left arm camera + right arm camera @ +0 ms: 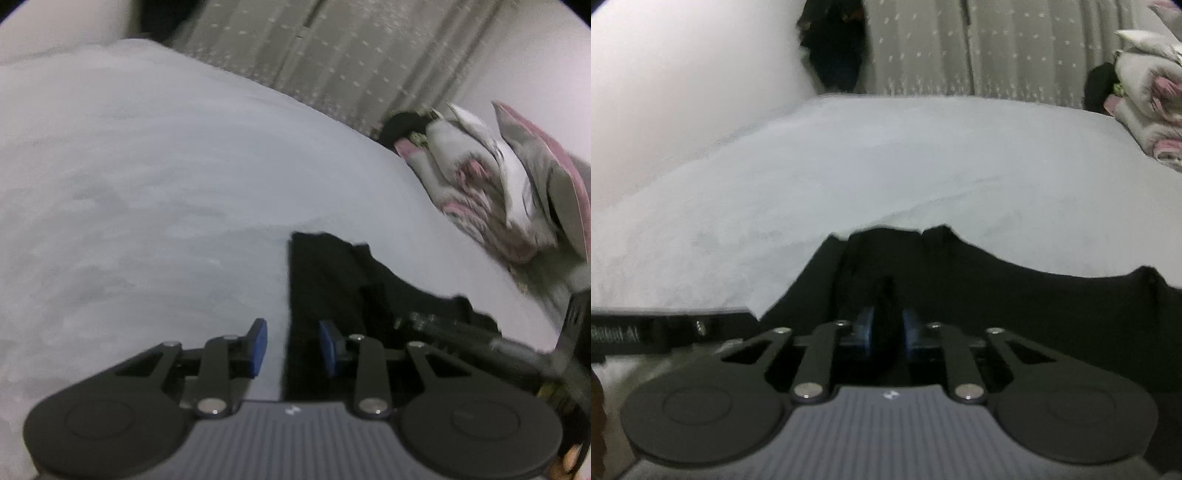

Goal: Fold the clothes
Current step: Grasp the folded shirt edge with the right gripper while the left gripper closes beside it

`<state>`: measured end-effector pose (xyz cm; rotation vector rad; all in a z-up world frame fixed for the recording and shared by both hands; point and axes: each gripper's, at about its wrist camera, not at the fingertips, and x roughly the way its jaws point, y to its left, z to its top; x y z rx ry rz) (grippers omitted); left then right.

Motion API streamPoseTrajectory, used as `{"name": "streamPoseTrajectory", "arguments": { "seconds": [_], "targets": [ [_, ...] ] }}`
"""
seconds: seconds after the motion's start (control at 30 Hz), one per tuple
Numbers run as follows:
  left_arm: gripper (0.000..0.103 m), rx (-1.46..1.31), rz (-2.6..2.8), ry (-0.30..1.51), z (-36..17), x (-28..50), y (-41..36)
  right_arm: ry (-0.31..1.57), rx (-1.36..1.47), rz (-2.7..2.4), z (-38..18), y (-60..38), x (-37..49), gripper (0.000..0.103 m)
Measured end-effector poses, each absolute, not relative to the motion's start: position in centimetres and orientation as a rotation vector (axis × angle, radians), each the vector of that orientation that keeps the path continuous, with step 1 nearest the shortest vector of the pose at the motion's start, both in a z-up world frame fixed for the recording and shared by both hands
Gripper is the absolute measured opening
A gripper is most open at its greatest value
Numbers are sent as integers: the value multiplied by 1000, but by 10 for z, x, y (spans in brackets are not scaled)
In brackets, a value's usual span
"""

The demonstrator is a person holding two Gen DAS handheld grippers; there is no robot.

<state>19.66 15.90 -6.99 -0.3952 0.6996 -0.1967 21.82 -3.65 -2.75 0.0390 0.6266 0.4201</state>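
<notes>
The black garment (979, 295) lies on the pale bed sheet (886, 158). My right gripper (888, 330) pinches a fold of it between its blue pads. My left gripper (291, 345) stands parted over its edge, gripping nothing.

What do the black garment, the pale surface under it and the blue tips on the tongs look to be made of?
Black garment: soft matte fabric, probably knit; it drapes and bunches, but blur hides the weave.
Pale surface: a matte, slightly fuzzy cloth sheet with faint wrinkles.
Blue pads on the left tongs: smooth rubber or plastic, faintly glossy; which one is unclear.
</notes>
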Motion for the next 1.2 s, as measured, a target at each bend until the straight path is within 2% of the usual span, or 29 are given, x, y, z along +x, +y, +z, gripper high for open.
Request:
{"name": "streamPoseTrajectory", "arguments": {
  "seconds": [0.2,0.33,0.4,0.47,0.53,0.6,0.73,0.83,0.93,1.0,1.07,1.2],
  "targets": [
    [32,-325,-213,702,-68,194,149,564,258,407,-22,-74,220,4],
    [32,-298,-215,690,-63,190,146,580,335,395,-23,-88,219,5],
    [32,-289,-251,673,-59,186,143,615,361,412,-24,-89,218,18],
    [32,-280,-287,657,-55,182,140,652,387,447,-24,-89,217,18],
    [32,-277,-334,649,-53,180,137,675,403,479,-23,-88,216,24],
    [32,-265,-357,666,-55,181,133,670,423,497,-22,-89,215,50],
    [32,-239,-394,714,-64,184,124,659,451,521,-24,-94,214,50],
    [32,-196,-416,724,-68,182,117,658,474,538,-28,-96,216,46],
    [32,-166,-487,710,-66,177,111,661,460,543,-31,-92,217,35],
    [32,-140,-554,694,-64,172,106,669,430,529,-33,-89,217,19],
    [32,-106,-602,677,-62,166,101,678,427,518,-35,-91,218,13],
    [34,-70,-573,653,-57,161,100,690,479,513,-38,-103,220,11]
  ]
}}
